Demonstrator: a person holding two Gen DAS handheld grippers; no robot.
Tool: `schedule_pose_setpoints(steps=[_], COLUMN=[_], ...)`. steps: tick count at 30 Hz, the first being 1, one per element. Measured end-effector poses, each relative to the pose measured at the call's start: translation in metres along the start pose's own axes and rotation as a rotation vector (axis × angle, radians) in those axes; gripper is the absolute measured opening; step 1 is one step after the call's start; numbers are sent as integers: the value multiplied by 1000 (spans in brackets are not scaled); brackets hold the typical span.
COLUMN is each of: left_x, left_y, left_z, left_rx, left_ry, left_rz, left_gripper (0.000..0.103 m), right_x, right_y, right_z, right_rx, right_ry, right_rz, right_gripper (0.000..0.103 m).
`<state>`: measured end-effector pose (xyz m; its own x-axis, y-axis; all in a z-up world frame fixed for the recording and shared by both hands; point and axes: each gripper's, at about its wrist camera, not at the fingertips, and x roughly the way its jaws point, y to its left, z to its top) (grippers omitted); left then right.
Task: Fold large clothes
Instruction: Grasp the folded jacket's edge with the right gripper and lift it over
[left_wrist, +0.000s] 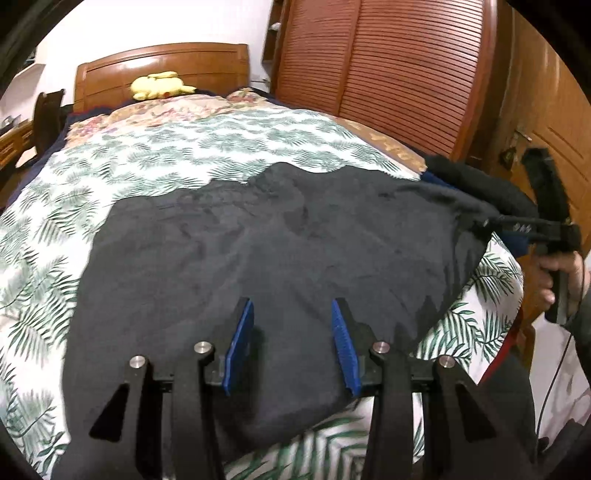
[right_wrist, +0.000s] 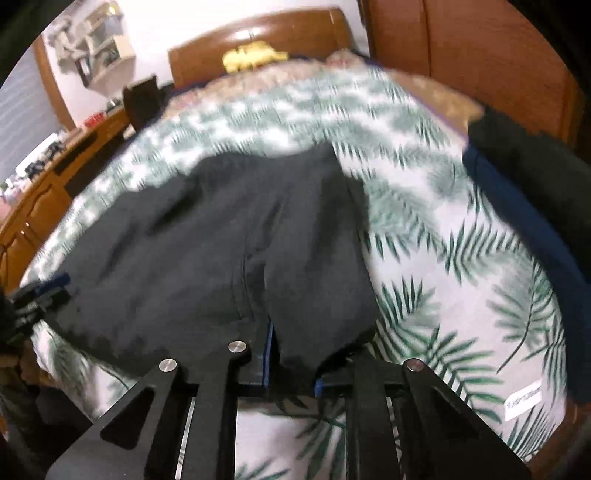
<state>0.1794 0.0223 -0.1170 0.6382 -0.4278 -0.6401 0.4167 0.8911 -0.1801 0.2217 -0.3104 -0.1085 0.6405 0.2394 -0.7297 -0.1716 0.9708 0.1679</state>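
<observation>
A large black garment lies spread on the leaf-print bedspread. My left gripper is open and empty, its blue pads hovering over the garment's near edge. My right gripper shows at the right of the left wrist view, shut on the garment's right corner and lifting it. In the blurred right wrist view the garment drapes over that gripper, hiding its fingertips, with cloth bunched between the pads. My left gripper shows at that view's left edge.
A second dark pile with a blue piece sits on the bed's right side. A yellow plush toy lies by the wooden headboard. A slatted wardrobe stands to the right, a wooden dresser to the left.
</observation>
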Motion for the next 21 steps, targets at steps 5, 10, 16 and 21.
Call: schedule_pose_setpoints(steps=[5, 10, 16, 21], left_x=[-23, -44, -73, -95], left_y=[22, 41, 69, 89], left_z=[-8, -14, -23, -28], left_rx=[-32, -61, -100, -124], left_ry=[-28, -58, -101, -139], left_rz=[20, 61, 111, 138], left_gripper=[42, 42, 42, 42], right_x=[-21, -26, -14, 5], right_y=[37, 92, 176, 241], right_z=[25, 47, 63, 63], right_rx=[-59, -157, -289, -360], right_ry=[-88, -147, -168, -155], right_rz=[20, 52, 127, 217], right_gripper=[12, 11, 10, 9])
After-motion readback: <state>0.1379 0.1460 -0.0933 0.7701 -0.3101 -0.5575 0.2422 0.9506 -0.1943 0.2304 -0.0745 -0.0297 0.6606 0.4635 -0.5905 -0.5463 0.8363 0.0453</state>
